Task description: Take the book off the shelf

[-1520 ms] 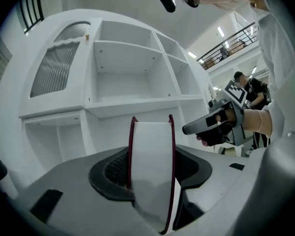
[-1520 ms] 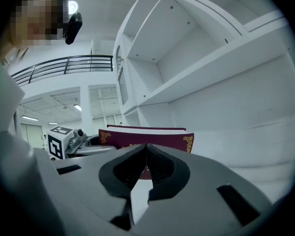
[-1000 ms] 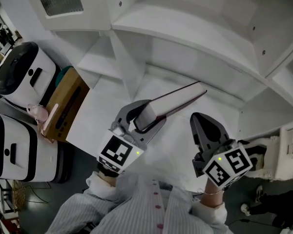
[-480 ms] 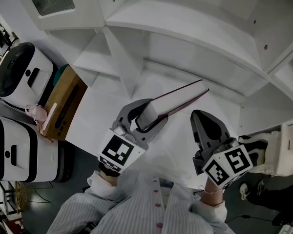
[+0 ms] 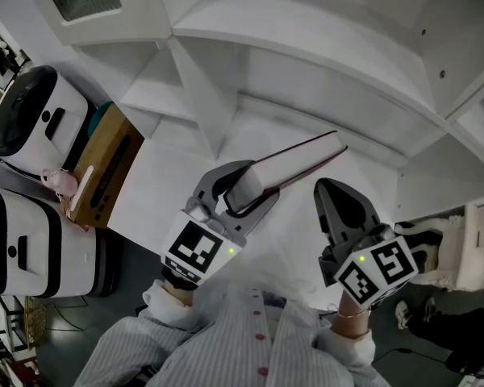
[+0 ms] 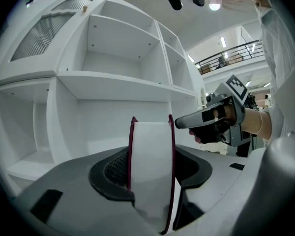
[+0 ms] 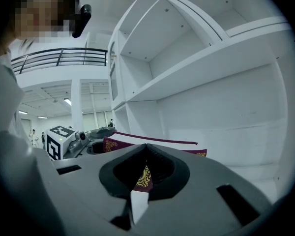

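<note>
The left gripper (image 5: pixel 245 189) is clamped on the near end of the book (image 5: pixel 302 158), one jaw pressed on each maroon cover with the pale page edge facing back along the jaws. The book's far end reaches into the shelf (image 5: pixel 306 55), in the open compartment under the long board. Whether its lower edge rests on the compartment floor cannot be told. The right gripper (image 5: pixel 329 193) hangs just outside the shelf front, beside the book, its jaws together on nothing. The step in hand looks like drawing the book out. To do that well, pull straight back along the book's length, away from the shelf. Keep the grip square so the covers do not twist, and lift enough to clear the board edge. The right gripper could come under the far end if the book droops. Against the earlier frames, almost nothing differs: book and both grippers sit where they were relative to the shelf, and the left jaws have not changed their spread.
</note>
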`<state>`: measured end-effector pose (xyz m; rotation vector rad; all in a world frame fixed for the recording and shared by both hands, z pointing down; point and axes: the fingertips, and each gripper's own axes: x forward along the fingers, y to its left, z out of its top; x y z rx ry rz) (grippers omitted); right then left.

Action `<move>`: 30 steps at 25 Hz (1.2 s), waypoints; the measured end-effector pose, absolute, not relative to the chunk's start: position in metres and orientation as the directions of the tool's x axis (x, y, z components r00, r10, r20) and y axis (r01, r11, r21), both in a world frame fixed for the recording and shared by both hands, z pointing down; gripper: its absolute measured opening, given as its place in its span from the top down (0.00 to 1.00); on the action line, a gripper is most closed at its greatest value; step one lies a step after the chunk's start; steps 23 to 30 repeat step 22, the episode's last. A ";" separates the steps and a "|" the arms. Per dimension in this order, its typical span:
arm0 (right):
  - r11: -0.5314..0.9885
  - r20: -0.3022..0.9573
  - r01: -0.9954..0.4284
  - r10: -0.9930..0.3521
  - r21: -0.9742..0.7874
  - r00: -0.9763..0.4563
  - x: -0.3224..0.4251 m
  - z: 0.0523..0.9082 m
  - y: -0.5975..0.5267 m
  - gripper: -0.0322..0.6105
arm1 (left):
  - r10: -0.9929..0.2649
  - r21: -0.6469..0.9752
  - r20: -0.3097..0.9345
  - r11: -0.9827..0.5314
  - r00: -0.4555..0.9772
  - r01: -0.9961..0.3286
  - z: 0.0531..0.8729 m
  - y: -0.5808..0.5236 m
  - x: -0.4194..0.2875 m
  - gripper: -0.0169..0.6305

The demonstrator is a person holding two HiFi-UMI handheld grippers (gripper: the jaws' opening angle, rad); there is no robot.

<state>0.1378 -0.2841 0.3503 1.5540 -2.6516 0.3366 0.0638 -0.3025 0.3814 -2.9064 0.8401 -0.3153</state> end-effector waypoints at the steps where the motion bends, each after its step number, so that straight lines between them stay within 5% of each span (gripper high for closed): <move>1: 0.474 0.152 -0.866 -0.855 -0.161 -0.496 0.138 0.350 -0.284 0.93 | -0.536 -0.151 0.170 -0.843 0.827 -0.515 0.381 -0.302 0.064 0.61; 30: 0.495 0.135 -0.853 -0.845 -0.164 -0.517 0.142 0.346 -0.284 0.93 | -0.448 -0.193 0.243 -0.891 0.860 -0.410 0.384 -0.302 0.089 0.61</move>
